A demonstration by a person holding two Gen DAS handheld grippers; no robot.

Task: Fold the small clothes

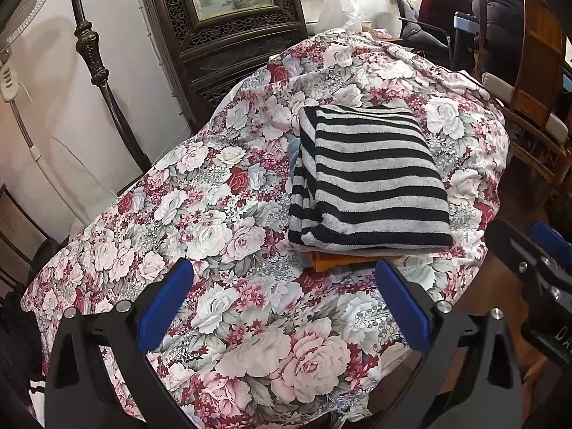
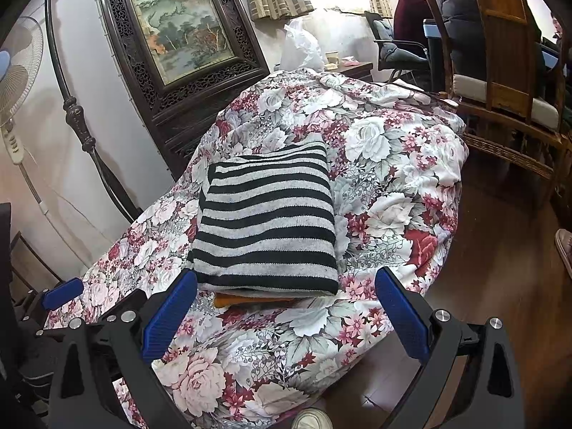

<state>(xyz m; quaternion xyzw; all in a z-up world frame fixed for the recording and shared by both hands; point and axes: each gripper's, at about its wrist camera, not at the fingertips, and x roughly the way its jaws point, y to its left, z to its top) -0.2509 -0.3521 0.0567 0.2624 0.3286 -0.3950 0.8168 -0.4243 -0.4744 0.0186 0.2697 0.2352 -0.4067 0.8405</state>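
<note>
A: Where's the striped garment (image 1: 371, 178)?

B: Folded into a rectangle on the floral bedspread (image 1: 221, 221), lying on top of an orange garment (image 1: 343, 261) whose edge pokes out underneath. A bit of blue cloth (image 1: 294, 157) shows at its left side.

A: And the 2 grippers?

B: The left gripper (image 1: 284, 304) and right gripper (image 2: 286, 316) both hover just short of the stack, fingers spread wide, gripping nothing.

A: So this piece looks finished?

B: I'd judge so. If anything remains, it's tidying: press the near fold flat with both pads evenly, and avoid dragging the top layer off the orange one.
</note>
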